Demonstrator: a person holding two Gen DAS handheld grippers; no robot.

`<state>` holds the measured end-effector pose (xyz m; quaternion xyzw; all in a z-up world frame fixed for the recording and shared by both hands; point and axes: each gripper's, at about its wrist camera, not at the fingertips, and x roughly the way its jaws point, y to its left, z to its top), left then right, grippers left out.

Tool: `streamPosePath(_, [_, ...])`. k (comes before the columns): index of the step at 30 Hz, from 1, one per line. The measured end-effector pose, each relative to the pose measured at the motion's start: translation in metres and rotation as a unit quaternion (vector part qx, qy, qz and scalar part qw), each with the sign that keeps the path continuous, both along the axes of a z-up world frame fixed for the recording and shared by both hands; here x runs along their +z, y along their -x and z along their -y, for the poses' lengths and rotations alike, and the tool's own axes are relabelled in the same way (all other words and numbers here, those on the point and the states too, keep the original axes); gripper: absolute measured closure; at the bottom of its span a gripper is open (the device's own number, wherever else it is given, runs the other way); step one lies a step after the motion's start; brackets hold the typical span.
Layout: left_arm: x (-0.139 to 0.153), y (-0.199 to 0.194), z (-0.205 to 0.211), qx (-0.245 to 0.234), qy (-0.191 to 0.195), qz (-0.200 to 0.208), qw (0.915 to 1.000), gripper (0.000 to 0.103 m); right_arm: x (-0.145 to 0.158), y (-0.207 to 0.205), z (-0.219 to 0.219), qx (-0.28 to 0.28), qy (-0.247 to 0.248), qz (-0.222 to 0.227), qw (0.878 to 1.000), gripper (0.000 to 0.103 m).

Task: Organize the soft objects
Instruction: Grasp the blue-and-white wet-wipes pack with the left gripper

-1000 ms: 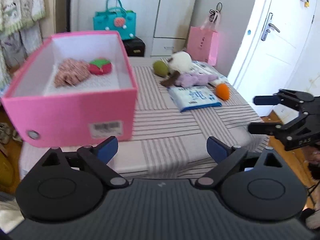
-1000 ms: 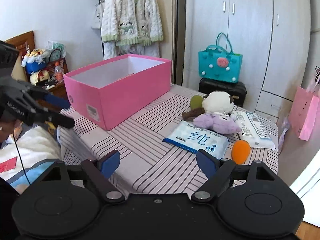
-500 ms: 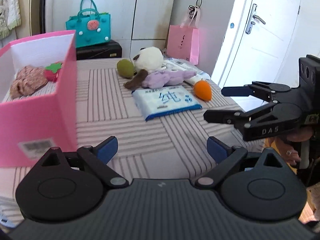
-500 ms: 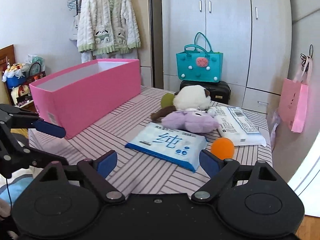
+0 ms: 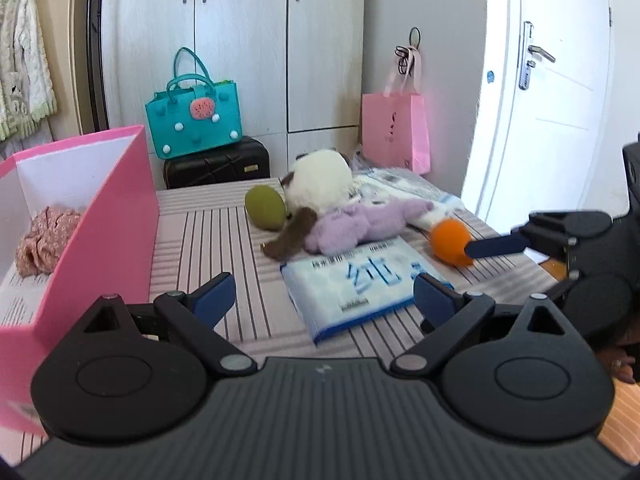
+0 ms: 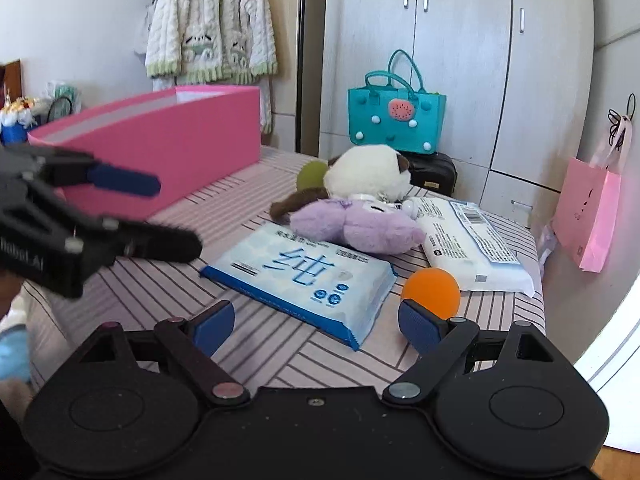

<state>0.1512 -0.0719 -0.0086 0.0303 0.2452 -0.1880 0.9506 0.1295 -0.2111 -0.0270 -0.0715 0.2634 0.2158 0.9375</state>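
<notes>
While both grippers hang open over the near edge of the striped-cloth counter, nothing is held yet. Left gripper: jaws spread wide, empty, aimed at the flat blue-and-white tissue pack. Right gripper: jaws spread, nothing between the pads; its jaws have just been opening a little further. Its right pad sits just in front of the small orange foam ball, whether touching I cannot tell.

Loose soft things, all toward the counter's far right corner: purple plush toy lying on the blue pack's far edge, white-and-brown plush behind it, olive-green soft ball beside that, second white wipes pack along the right edge. Tall pink cardboard box stands at the left edge; a pink floral fabric piece already lies inside it.

Judged step: reach for the next pick, likely ball or blue pack.

How to do it well:
- One gripper per item; they are close together, keep them from crossing.
- Ball is round and will roll off the right edge if nudged. Centre it between the pads before closing.
- Pack is flat and floppy; take it by a short edge, after the purple plush is off it.
- Squeeze gently; foam compresses.
</notes>
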Motion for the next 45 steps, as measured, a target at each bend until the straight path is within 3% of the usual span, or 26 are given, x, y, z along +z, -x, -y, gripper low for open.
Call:
streamPosePath(4, [-0.002, -0.019, 0.004, 0.007, 0.018, -0.024, 0.9995, 0.010, -0.006, -0.010, 0.000, 0.003, 0.008, -0.012, 1.000, 0.019])
streamPosePath(12, [-0.020, -0.049, 0.017, 0.018, 0.015, -0.072, 0.9971, 0.018, -0.016, -0.022, -0.004, 0.008, 0.007, -0.029, 1.000, 0.021])
streamPosePath(14, [-0.023, -0.054, 0.016, 0.029, 0.018, -0.079, 0.9963, 0.027, -0.017, -0.026, -0.003, 0.003, -0.003, -0.034, 0.999, 0.022])
streamPosePath(17, [-0.028, -0.059, 0.014, 0.029, 0.025, -0.098, 0.9944, 0.046, -0.019, -0.030, -0.001, -0.003, -0.018, -0.039, 0.999, 0.039])
streamPosePath(19, [-0.030, -0.058, 0.013, 0.026, 0.037, -0.103, 0.9936, 0.051, -0.017, -0.030, -0.001, -0.012, -0.019, -0.036, 0.999, 0.049])
streamPosePath(22, [-0.028, -0.051, 0.011, 0.025, 0.044, -0.105, 0.9932, 0.065, -0.016, -0.029, 0.000, -0.010, -0.031, -0.043, 0.999, 0.053])
streamPosePath(25, [-0.024, -0.043, 0.007, 0.031, 0.045, -0.112, 0.9921, 0.072, -0.016, -0.023, -0.003, -0.011, -0.030, -0.041, 0.999, 0.053])
streamPosePath(27, [-0.023, -0.038, 0.004, 0.033, 0.048, -0.120, 0.9911, 0.072, -0.016, -0.019, -0.004, -0.006, -0.030, -0.045, 0.999, 0.053])
streamPosePath(34, [-0.026, -0.041, 0.000, 0.043, 0.044, -0.125, 0.9903, 0.068, -0.012, -0.008, -0.002, 0.008, -0.051, -0.069, 0.996, 0.035])
streamPosePath(42, [-0.023, -0.048, -0.007, 0.026, 0.056, -0.162, 0.9849, 0.065, -0.009, -0.023, 0.012, -0.028, -0.092, -0.107, 0.990, 0.035])
streamPosePath(45, [-0.021, -0.049, -0.007, 0.024, 0.056, -0.180, 0.9818, 0.062, -0.008, -0.028, 0.009, -0.037, -0.092, -0.117, 0.988, 0.046])
